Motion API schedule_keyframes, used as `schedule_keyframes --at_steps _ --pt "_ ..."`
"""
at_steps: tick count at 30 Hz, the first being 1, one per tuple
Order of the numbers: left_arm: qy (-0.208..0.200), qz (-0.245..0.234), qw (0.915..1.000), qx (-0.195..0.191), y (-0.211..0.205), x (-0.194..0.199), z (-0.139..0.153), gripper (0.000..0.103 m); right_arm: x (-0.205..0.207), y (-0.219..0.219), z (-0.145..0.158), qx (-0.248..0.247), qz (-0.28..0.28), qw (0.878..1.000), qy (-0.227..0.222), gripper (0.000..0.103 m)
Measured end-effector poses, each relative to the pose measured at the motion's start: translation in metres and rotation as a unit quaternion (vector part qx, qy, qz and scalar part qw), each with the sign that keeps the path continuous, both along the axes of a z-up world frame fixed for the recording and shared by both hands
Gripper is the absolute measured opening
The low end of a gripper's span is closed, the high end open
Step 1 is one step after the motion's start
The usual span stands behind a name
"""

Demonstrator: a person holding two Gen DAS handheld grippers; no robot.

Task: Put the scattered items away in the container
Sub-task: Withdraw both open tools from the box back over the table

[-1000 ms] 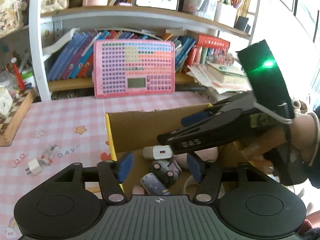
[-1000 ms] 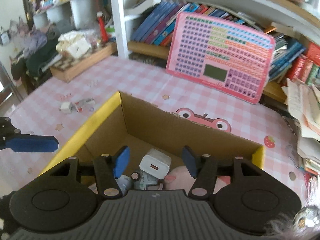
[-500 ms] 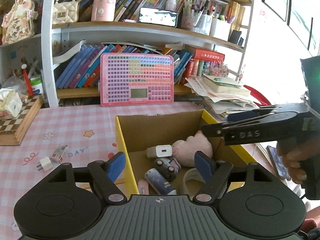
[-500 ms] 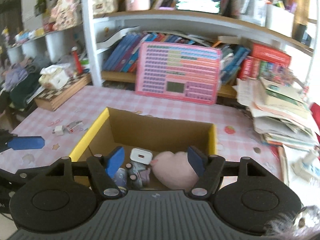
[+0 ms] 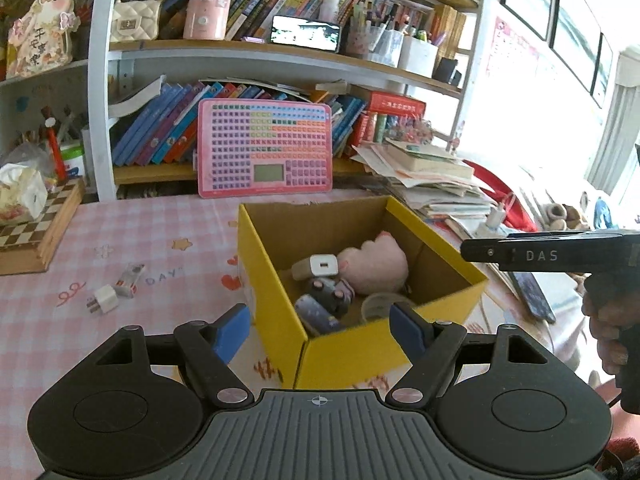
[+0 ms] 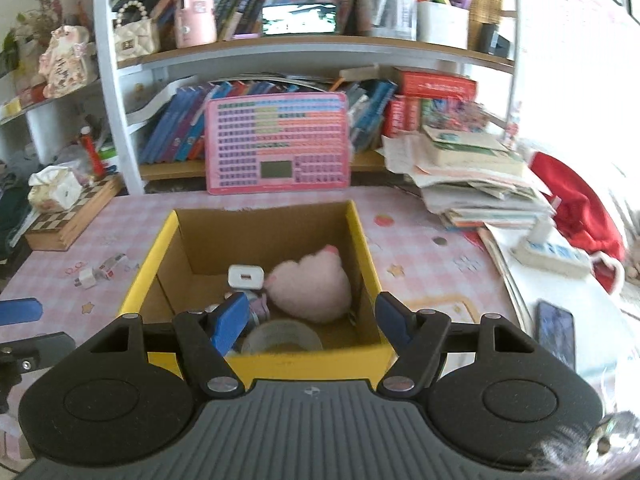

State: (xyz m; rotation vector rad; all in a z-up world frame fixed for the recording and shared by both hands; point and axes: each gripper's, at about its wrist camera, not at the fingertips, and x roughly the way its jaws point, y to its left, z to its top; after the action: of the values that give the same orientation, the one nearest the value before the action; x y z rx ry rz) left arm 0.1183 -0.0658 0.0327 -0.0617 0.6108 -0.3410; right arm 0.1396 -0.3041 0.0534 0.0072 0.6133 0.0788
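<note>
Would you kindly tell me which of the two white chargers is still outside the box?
The smaller white charger lying on the pink tablecloth, left of the box; the other charger sits inside beside the pink plush.

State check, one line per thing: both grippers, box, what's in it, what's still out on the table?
Left gripper: open, empty.
Right gripper: open, empty.
Box: top open, upright on the table.
White charger: in the box, on top of other items.
Pink plush: in the box.
Tape roll: in the box, lying flat.
Plug: on the table, outside the box.
Small carton: on the table, beside the plug.
</note>
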Motion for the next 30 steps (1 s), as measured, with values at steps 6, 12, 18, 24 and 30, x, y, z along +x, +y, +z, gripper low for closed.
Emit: schedule_keyframes --at_steps 6,12,18,24,30 --pt "0.006 -0.012 0.9999 -0.002 0.016 -0.022 -0.002 0.079 -0.035 0.01 -0.008 -0.002 -0.027 1.0 0.011 0.068" --pt "0.01 -0.018 0.9998 -0.002 0.031 -0.038 -0.003 0.079 -0.062 0.025 -0.016 -0.011 -0.042 0.999 0.018 0.069" --pt "0.021 -0.015 0.9997 0.007 0.047 -0.052 -0.008 0.08 -0.083 0.046 -0.034 -0.02 -0.038 0.998 0.039 0.072" --pt "0.044 -0.018 0.9987 0.02 0.058 -0.066 -0.015 0.08 -0.097 0.074 -0.049 -0.018 -0.01 0.998 0.065 0.072" --pt "0.067 -0.026 0.997 0.028 0.065 -0.08 -0.025 0.08 -0.105 0.1 -0.058 -0.02 0.027 0.995 0.089 0.072"
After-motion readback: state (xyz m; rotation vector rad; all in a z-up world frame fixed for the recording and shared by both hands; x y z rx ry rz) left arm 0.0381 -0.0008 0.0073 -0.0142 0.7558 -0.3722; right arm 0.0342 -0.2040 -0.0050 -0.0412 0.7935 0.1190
